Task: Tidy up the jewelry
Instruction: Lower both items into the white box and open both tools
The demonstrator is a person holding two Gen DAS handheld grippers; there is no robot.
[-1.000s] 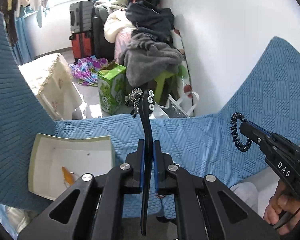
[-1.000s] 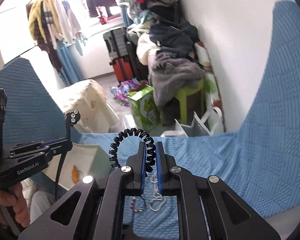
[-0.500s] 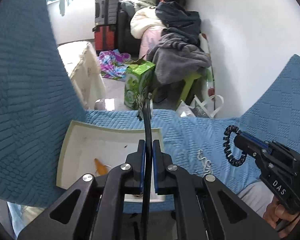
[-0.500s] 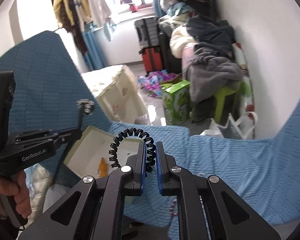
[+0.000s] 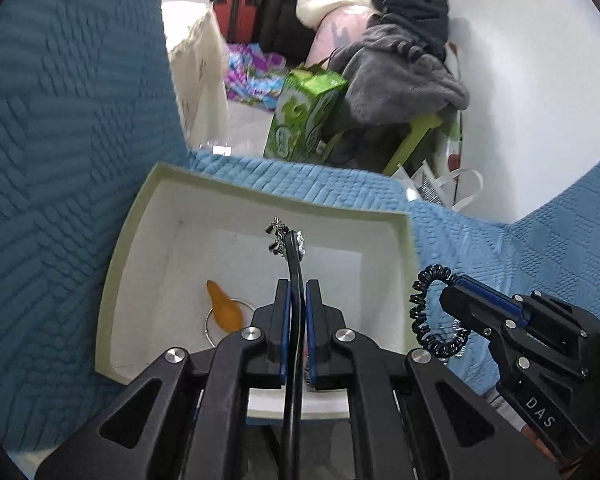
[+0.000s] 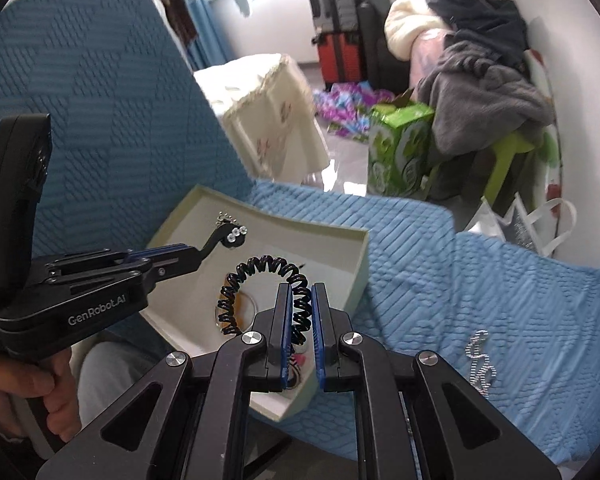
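My left gripper (image 5: pixel 296 292) is shut on a black hair clip (image 5: pixel 294 256) with pale stones at its tip, held over the open white box (image 5: pixel 404 224). The clip also shows in the right wrist view (image 6: pixel 230 236). My right gripper (image 6: pixel 300 304) is shut on a black spiral hair tie (image 6: pixel 268 270), held above the box's (image 6: pixel 360 256) near right corner. The tie also shows in the left wrist view (image 5: pixel 430 312), just right of the box. An orange piece (image 5: pixel 224 308) and a thin ring (image 5: pixel 212 322) lie in the box.
A silver bead chain (image 6: pixel 480 362) lies on the blue quilted cover (image 6: pixel 460 280) to the right. Beyond the edge are a green carton (image 6: pixel 396 152), a green stool (image 6: pixel 508 160) piled with clothes, a cream-covered table (image 6: pixel 268 108) and suitcases (image 6: pixel 336 28).
Both grippers have moved left and down toward the white box. The clip now hangs over the box's inside, and the spiral tie has come to its right edge.
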